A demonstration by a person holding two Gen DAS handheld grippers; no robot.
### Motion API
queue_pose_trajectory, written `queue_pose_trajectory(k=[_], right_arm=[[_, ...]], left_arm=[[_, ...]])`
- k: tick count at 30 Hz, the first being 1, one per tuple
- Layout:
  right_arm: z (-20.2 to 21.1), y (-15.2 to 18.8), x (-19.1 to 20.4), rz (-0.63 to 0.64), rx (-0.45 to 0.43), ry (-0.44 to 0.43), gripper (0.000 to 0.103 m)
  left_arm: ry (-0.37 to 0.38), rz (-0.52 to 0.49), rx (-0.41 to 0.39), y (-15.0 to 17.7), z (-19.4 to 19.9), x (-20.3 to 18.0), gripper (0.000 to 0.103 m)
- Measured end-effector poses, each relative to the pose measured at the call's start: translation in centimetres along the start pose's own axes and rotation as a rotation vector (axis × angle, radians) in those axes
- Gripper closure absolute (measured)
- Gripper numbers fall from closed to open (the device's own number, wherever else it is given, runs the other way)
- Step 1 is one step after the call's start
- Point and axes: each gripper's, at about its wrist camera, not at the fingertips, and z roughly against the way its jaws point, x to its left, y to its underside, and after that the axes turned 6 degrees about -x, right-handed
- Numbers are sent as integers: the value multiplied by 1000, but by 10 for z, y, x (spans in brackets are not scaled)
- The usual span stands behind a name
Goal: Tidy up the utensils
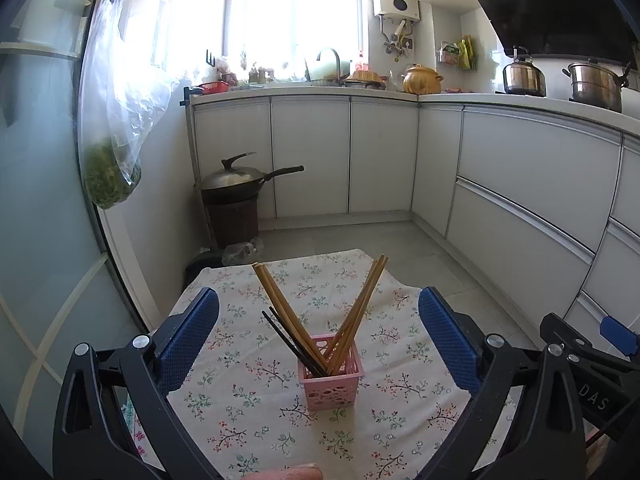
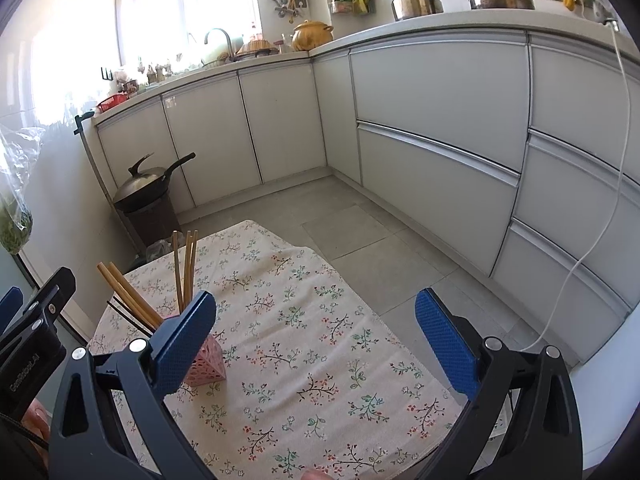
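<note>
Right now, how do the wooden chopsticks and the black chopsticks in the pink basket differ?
The wooden chopsticks are tan; the black chopsticks are dark. The wooden ones fan out to both sides, while the black ones lean left only. The wooden ones rise higher above the pink basket than the black ones. Both stand tilted in it.

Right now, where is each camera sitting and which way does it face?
Left wrist: rides the left claw, open, aimed straight at the pink basket of chopsticks on the floral cloth; right claw shows at the right edge.
Right wrist: rides the right claw, open, looking over bare cloth toward the cabinets; basket sits behind its left finger.
Shared: basket, chopsticks, cloth, wok.
</note>
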Motion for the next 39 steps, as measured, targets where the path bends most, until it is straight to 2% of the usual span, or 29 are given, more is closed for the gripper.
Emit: queue_pose_trajectory(k=[17,22,24,27,29,34,39], right_arm=[[-4,4,1,0,23,-7,6],[-7,4,1,0,32,-8,6],[-8,4,0,-2,33,-7,6],[-8,4,0,-6,36,-6,6],[-8,4,0,-6,36,-4,6],[-7,5,0,-8,34,-1,6],[-8,4,-1,-13,39,1,6]], left_arm=[[-26,-37,-4,2,-2,-5,7],[-4,-45,5,4,-5,-6,8],[-3,-52,-3,5,-4,-6,9],[7,-84,-6,7,-4,-11,19],[15,-81,3,8,-6,-12,20],[34,-39,8,5,-5,-8,7],[48,-39,18,5,-4,-8,7]])
